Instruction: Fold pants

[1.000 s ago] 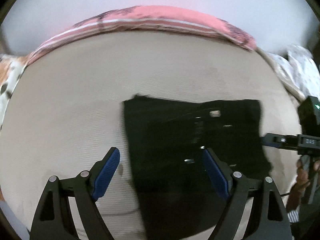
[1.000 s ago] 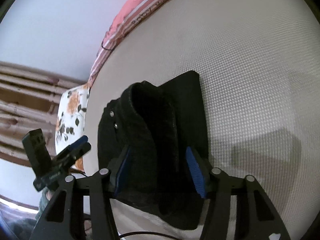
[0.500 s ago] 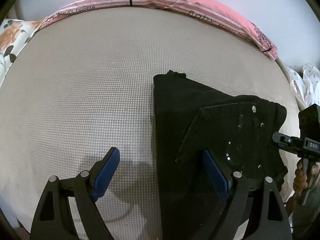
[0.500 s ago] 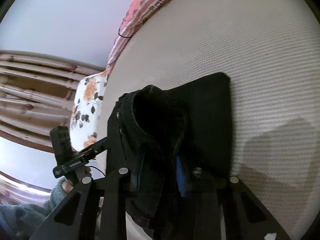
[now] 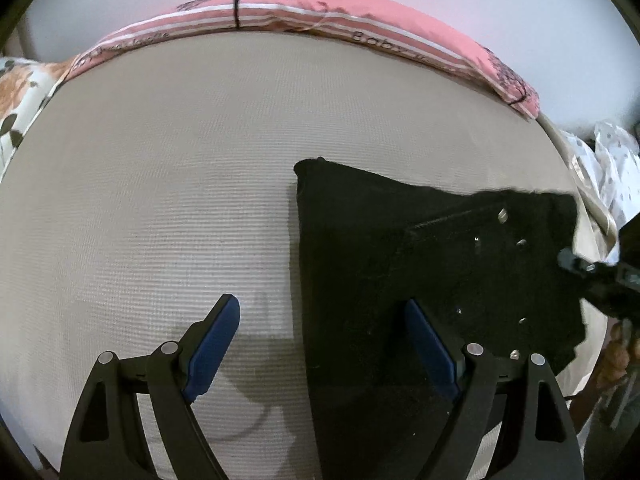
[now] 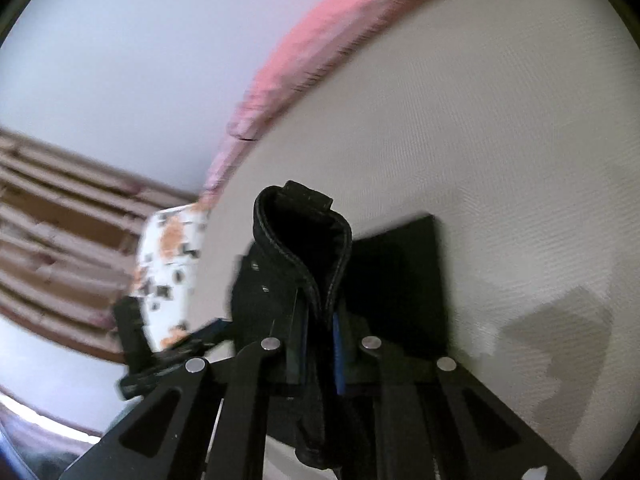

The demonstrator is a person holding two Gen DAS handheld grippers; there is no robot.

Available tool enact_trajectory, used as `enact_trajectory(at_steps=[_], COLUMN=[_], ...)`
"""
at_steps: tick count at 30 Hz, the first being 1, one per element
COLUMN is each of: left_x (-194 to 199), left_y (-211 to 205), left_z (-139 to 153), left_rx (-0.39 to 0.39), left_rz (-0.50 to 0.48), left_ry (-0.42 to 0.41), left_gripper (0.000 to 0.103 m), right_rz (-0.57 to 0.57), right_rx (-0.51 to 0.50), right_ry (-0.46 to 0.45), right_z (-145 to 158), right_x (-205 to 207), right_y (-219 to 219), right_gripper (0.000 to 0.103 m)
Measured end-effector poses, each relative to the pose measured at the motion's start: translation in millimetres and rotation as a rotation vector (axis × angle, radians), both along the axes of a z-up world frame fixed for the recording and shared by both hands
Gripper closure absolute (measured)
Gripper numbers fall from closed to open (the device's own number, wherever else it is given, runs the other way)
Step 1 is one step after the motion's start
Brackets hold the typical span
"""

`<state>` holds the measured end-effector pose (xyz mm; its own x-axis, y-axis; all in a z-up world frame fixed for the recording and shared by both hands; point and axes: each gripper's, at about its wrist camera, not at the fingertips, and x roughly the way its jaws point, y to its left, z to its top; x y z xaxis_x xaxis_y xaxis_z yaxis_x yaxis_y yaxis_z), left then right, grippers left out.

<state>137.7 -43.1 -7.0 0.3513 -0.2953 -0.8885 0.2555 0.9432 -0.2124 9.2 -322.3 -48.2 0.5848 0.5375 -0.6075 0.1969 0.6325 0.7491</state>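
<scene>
Material: I judge the black denim pants with metal rivets [image 5: 400, 264] to be moderately heavy, thick and pliable; the cloth should hold a crease but sag if taken by one point only.
Grip point: I would take hold at the stitched waistband edge [image 6: 304, 240], where the doubled layers give the pads firm purchase and little slip.
Right gripper [image 6: 320, 340]: nearly closed, blue pads clamped on the waistband, which stands up as a loop above the fingers at frame centre.
Left gripper [image 5: 324, 344]: spread wide, holding nothing; one blue pad [image 5: 212, 344] sits over the bed, the other over the cloth at lower right.
Location: the pants lie on the beige textured bed sheet [image 5: 160, 200], right of centre in the left wrist view, already doubled into a rough rectangle.
Appearance: uniformly dark; a rear pocket outline and several bright rivets show on the upper layer; the left edge is straight.
Background: pink striped pillow [image 5: 320, 16] along the top of the frame.
</scene>
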Motion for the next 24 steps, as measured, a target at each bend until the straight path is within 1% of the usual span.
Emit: enact_trajectory(at_steps=[2, 4, 6, 7, 8, 9, 11, 14, 18, 21, 24], left_x=[-2, -4, -4, -5, -4, -4, -5, -9, -12, -15, -23], left_y=[-3, -4, -7, -9, -12, -14, -17, -19, -16, -13, -10], left_z=[-3, -5, -7, -11, -16, -21, -30, -36, -37, -37, -34], left_rx=[0.007, 0.02, 0.02, 0.026, 0.035, 0.04, 0.049, 0.053, 0.043, 0.033, 0.024], left_rz=[-0.023, -0.036, -0.054, -0.064, -0.073, -0.08, -0.092, -0.095, -0.082, -0.077, -0.075], left_ry=[-0.001, -0.009, -0.017, -0.013, -0.002, 0.008, 0.021, 0.021, 0.014, 0.015, 0.014], left_gripper=[0.018, 0.018, 0.018, 0.018, 0.018, 0.018, 0.018, 0.018, 0.017, 0.017, 0.017], right_rz=[-0.051, -0.07, -0.059, -0.061, -0.051, -0.048, -0.047, -0.055, -0.022, 0.0, 0.001], right_rx=[0.049, 0.061, 0.016, 0.002, -0.021, -0.033, -0.07, -0.132, -0.127, -0.146, -0.15], right_ry=[0.024, 0.027, 0.028, 0.043, 0.067, 0.074, 0.09, 0.076, 0.063, 0.084, 0.123], right_z=[-15, -18, -17, -19, -22, -20, -12, 8, 22, 21, 9], right_x=[-10, -15, -14, -12, -9, -8, -9, -23, -45, -54, -55], right_y=[-8, -11, -9, -8, -6, -4, -3, 0, 5, 13, 21], right_gripper=[0.094, 0.094, 0.094, 0.093, 0.089, 0.082, 0.079, 0.079, 0.078, 0.078, 0.078])
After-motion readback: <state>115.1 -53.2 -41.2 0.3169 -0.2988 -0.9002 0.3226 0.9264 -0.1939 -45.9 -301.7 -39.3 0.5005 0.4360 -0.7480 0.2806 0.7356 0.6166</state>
